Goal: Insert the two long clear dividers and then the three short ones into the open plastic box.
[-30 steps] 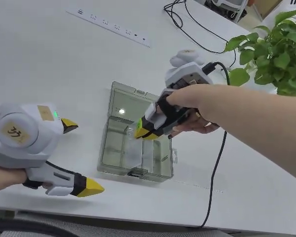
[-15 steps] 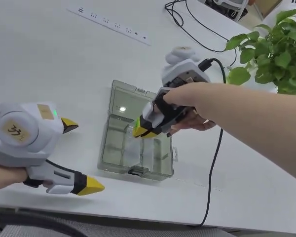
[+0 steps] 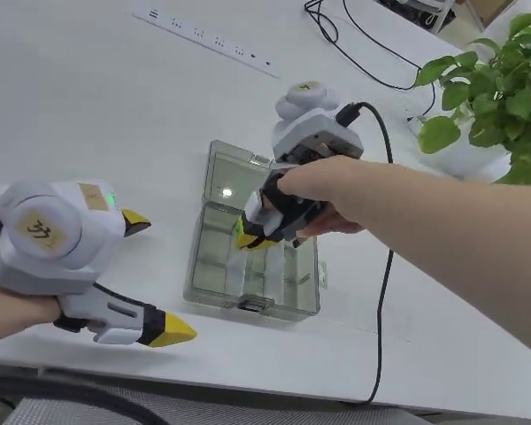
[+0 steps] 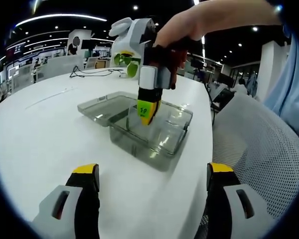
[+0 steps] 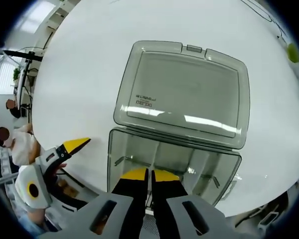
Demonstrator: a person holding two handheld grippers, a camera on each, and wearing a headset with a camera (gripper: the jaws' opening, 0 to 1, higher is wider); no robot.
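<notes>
White workbench runs under everything, with a power strip (image 3: 208,40) at its far edge, a black cable (image 3: 385,266) trailing down the right, and a potted plant (image 3: 504,80) in the corner. Against a second ago, my right gripper (image 3: 248,239) has eased slightly toward the left part of the open plastic box (image 3: 212,297); the box itself has kept its place on the bench. My left gripper (image 3: 155,276) has stayed off to the left of the box, apart from it, jaws spread wide with nothing between them.

The box lies near the bench's front edge, its lid (image 3: 243,173) folded flat behind the tray. Clear partitions already stand inside and split the tray into compartments; I cannot count them. My right gripper points down into the tray, tips just above its floor near the middle. Its jaws are pressed almost together, and I cannot make out whether a clear divider sits between them.
</notes>
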